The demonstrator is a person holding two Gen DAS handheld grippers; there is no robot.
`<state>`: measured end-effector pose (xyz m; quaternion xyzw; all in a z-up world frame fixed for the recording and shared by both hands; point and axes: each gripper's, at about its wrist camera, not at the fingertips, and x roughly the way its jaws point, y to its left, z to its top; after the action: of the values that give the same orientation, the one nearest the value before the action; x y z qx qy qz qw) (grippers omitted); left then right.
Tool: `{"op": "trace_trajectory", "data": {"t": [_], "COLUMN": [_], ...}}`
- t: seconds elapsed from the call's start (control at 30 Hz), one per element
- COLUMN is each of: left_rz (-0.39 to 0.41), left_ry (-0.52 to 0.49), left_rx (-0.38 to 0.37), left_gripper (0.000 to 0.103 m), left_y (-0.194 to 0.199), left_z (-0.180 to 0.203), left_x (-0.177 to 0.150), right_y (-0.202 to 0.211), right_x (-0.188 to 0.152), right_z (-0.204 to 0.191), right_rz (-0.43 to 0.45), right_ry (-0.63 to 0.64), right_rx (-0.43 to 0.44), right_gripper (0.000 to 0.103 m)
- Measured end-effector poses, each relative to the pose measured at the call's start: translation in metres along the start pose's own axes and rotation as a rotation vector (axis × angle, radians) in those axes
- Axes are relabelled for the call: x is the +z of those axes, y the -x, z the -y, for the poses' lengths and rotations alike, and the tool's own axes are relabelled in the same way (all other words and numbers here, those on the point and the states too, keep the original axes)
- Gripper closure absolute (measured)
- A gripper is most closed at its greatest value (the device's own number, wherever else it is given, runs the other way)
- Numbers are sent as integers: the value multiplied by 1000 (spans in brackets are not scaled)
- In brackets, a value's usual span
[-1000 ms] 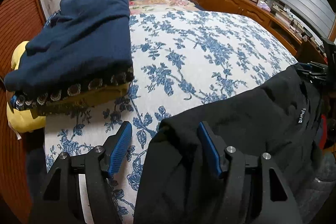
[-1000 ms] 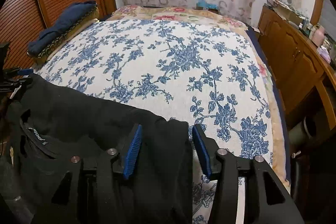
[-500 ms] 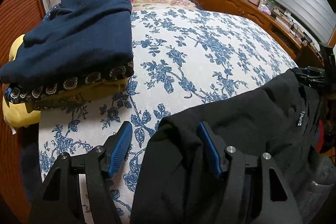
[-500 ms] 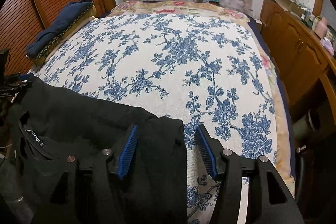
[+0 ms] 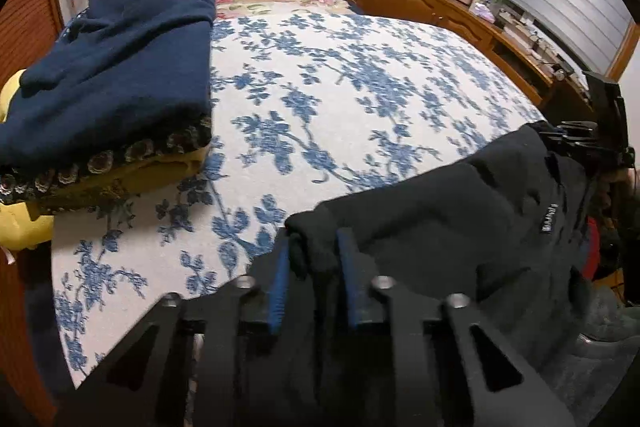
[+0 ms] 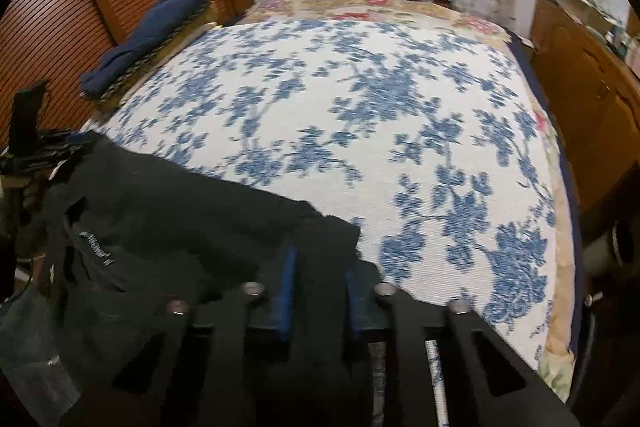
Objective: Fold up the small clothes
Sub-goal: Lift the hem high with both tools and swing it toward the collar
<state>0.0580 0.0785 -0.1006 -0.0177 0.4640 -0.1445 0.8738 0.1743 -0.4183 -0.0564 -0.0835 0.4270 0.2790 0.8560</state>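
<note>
Black soft knit garment (image 5: 440,211) spread at near edge of blue-floral white bedspread (image 5: 340,99). Left gripper (image 5: 310,259) and right gripper (image 6: 318,267) just closed, each pinching a near corner (fabric bunched between pads). Likely light, limp, sag-prone; corner holds suit.

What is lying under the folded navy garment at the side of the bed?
Under the navy garment lie a dark layer with a floral border, mustard fabric and something yellow. How far each extends beneath is hidden.
</note>
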Motion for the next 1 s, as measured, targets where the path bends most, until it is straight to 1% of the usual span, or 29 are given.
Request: {"op": "trace_trajectory", "data": {"t": [0.07,0.1,0.17,0.23,0.33,0.5,0.67,0.73,0.87,1.0], "left_rz": [41,82,156,237,328,486,618,669,749,821], "left_ry": [31,38,40,54,49,18,-31,-50,-89,-120], "left_rx": [42,45,43,25,16,-22,-31,-21,12,53], "left_gripper": [91,91,92,92,92,92,92,92,92,92], "left_y": [9,20,43,73,111,186,255,280,316,349], "left_z": [2,7,15,24,35,54,68,72,78,84], "left_x": [-2,-3,-5,-5,0,24,46,54,69,84], "right_y": [4,8,25,52,96,169,247,276,329,368], "right_x": [-2,-5,-9,-13,-12,8,32,38,47,55], "right_z": [-2,-3,-2,-8,-25,-65,-94,-102,-114,-119], "right_rz": [15,38,105,188,293,450,611,667,756,822], "right_ry": [7,-4,-46,-58,-39,65,144,166,206,224], "right_rx": [5,9,-12,16,24,-1,1,1,-40,-93], "right_gripper": [89,90,91,91,91,91,91,91,91,92]}}
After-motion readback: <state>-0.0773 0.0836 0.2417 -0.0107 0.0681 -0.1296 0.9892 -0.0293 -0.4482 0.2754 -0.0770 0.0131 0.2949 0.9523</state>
